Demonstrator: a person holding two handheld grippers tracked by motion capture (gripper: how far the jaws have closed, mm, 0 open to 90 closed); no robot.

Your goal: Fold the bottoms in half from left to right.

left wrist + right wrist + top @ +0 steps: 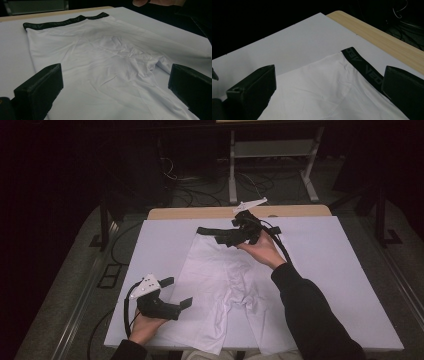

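Observation:
A pair of white shorts (220, 280) with a black waistband (207, 230) lies flat on the white board (340, 270), waistband at the far side and legs toward me. My left gripper (176, 292) stands open at the near left, beside the left leg's outer edge. In the left gripper view the shorts (105, 62) spread out beyond the wide-apart jaws of that gripper (116, 92). My right gripper (225, 239) hovers over the waistband's right part, open. The right gripper view has the waistband (362, 66) running between the open jaws of that gripper (328, 92), with nothing held.
The white board covers a wooden table whose far edge (240, 212) shows behind it. Bare board (287, 42) lies left and right of the shorts. Beyond the table are a white metal stand (272, 165) and cables on a dark floor.

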